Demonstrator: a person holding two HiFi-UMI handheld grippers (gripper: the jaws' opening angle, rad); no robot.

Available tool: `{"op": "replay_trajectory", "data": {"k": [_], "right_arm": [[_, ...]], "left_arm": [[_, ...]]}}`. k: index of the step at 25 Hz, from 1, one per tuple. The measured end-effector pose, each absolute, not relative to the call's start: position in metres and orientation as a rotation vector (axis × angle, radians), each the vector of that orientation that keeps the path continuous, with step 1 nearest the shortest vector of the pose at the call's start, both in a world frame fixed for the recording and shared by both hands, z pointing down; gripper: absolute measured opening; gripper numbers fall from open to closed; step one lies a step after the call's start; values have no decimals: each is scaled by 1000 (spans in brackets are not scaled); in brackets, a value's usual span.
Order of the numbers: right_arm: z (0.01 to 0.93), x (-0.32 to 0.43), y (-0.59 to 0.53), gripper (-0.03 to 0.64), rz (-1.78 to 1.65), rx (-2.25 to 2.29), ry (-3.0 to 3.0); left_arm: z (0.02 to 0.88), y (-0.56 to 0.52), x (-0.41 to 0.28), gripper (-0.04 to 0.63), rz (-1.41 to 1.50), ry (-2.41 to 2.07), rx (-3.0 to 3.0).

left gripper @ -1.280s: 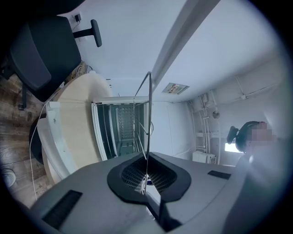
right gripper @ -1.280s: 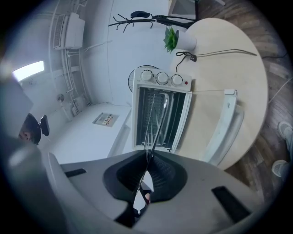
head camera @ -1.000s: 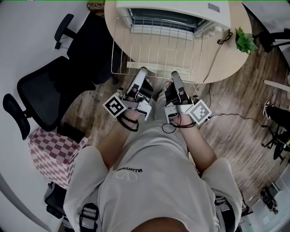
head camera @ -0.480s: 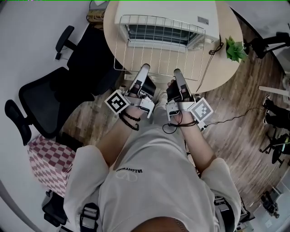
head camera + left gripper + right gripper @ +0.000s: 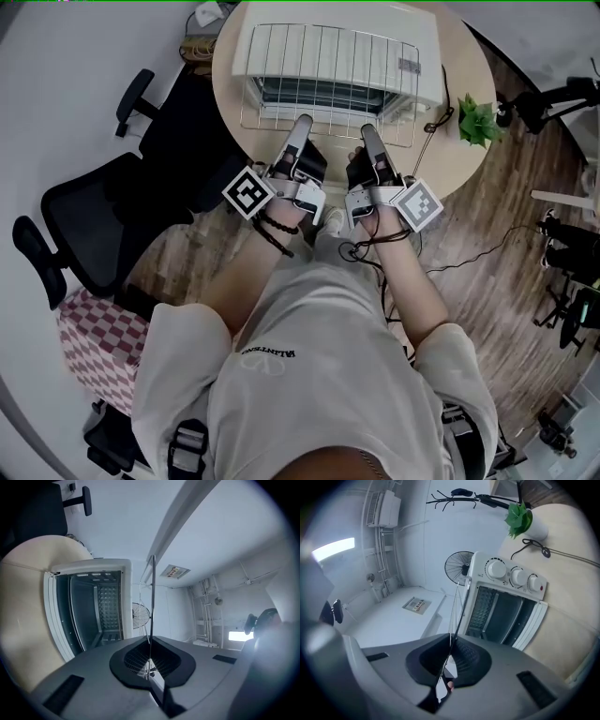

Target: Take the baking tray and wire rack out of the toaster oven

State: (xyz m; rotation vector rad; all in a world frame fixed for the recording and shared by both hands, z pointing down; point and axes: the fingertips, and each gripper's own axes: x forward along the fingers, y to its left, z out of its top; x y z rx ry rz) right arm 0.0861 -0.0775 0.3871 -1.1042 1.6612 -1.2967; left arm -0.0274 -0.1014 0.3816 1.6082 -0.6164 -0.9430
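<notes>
One wire rack hangs in the upper middle of the head view, above the one white toaster oven on the round surface. Two grippers hold its near edge: the left gripper and the right gripper are each clamped on a rack wire. The oven shows three knobs. One potted plant stands at upper right.
</notes>
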Motion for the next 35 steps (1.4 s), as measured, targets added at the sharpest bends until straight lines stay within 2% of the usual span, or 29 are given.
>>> {"op": "replay_trajectory", "data": {"k": [21, 26, 30, 35], "right_arm": [[394, 108, -130, 6, -1325, -1145, 1538], [398, 111, -139, 6, -1338, -1163, 1501], [398, 113, -140, 6, -1326, -1178, 1494], [398, 118, -144, 5, -1311, -1208, 1461]], "left_arm": [[382, -151, -8, 4, -881, -687, 1615], [382, -159, -5, 89, -883, -666, 1603], [373, -158, -3, 193, -885, -630, 1623], [378, -148, -1, 212, -814, -635, 1646]]}}
